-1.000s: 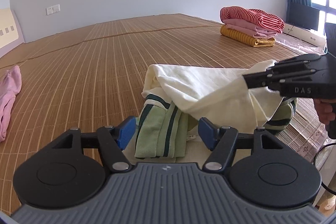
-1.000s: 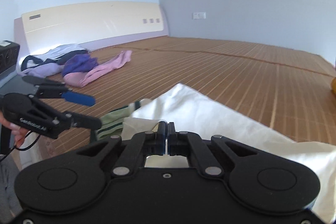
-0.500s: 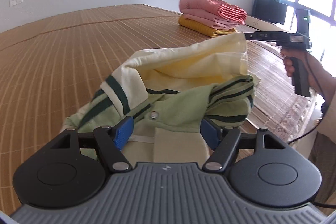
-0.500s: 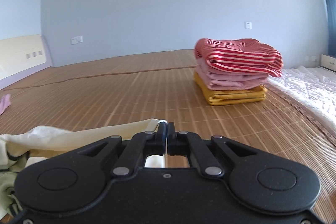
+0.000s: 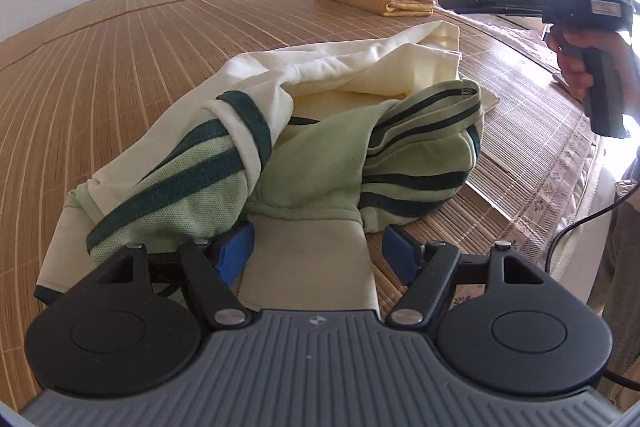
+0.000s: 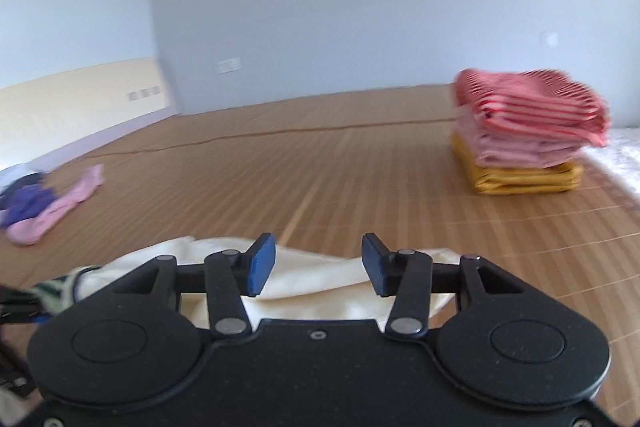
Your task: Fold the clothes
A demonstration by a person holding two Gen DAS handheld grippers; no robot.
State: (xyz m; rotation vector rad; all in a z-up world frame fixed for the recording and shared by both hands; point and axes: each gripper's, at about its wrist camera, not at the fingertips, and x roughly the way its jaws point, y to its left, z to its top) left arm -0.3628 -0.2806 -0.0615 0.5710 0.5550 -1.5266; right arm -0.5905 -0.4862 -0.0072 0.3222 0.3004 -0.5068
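Left wrist view, left gripper [image 5: 318,253] spread wide over a crumpled cream-and-green shirt [image 5: 304,147] on the bamboo mat [image 5: 120,67], right gripper [image 5: 444,1] far right (hand-held), right wrist view, blurred, apparently released above the cream cloth, folded stack [image 6: 528,135] far right.

The shirt [image 5: 320,131] is pale cream with light green panels crossed by dark green stripes. It lies on a mat [image 5: 120,59] of tan and brown bamboo strips, edged at the right by a grey floral border [image 5: 560,187]. The stack [image 6: 528,135] has a red-and-white striped piece on top, plain pink in the middle and mustard yellow beneath. The far clothes [image 6: 44,207] are pink, purple and white. The left gripper [image 5: 318,251] is black and grey with blue pads [image 5: 234,251]; the right gripper [image 6: 318,263] is black with blue pads [image 6: 262,263]. The walls [image 6: 320,7] are pale grey-blue, the headboard [image 6: 80,99] cream.
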